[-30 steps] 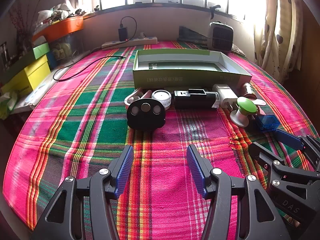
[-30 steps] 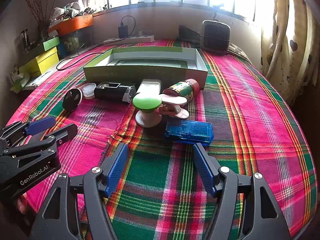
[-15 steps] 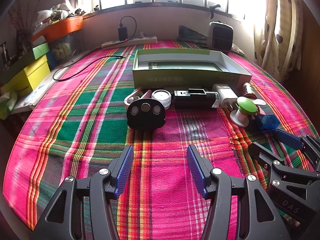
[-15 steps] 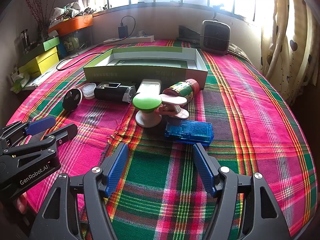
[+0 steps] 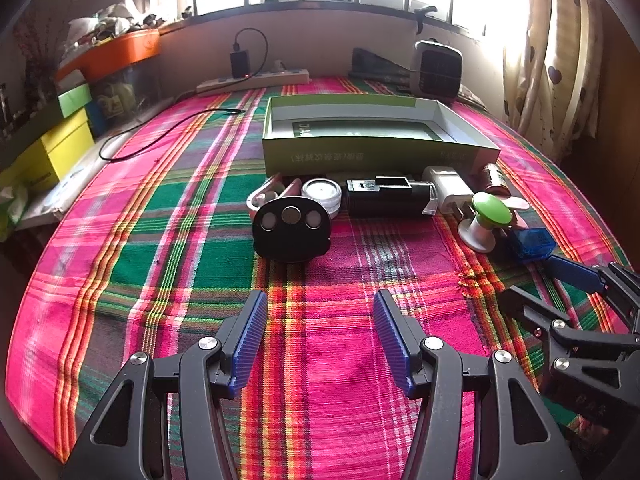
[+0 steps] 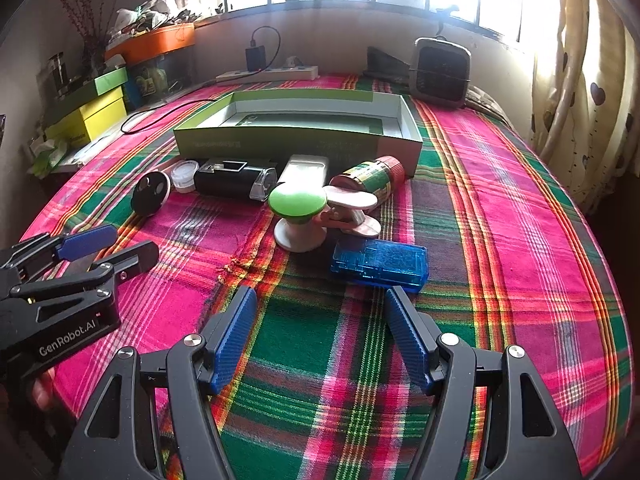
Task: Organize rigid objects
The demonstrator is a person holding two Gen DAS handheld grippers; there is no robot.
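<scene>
A row of small items lies in front of an open green box (image 5: 376, 148) (image 6: 296, 136): a black round device (image 5: 292, 228) (image 6: 151, 198), a white round tin (image 5: 321, 192), a black rectangular device (image 5: 388, 198) (image 6: 236, 179), a white charger (image 5: 446, 186), a green-topped knob (image 5: 486, 216) (image 6: 297, 216), a pink clip (image 6: 352, 212), a small jar (image 6: 370, 178) and a blue case (image 6: 380, 260). My left gripper (image 5: 320, 336) is open, short of the black round device. My right gripper (image 6: 320, 328) is open, just short of the blue case.
A plaid cloth (image 5: 160, 240) covers the table. At the back stand a small fan heater (image 5: 438, 66), a power strip (image 5: 256, 78) with a black cable, and at the left yellow and green boxes (image 5: 60, 140). Curtains (image 6: 580, 100) hang at the right.
</scene>
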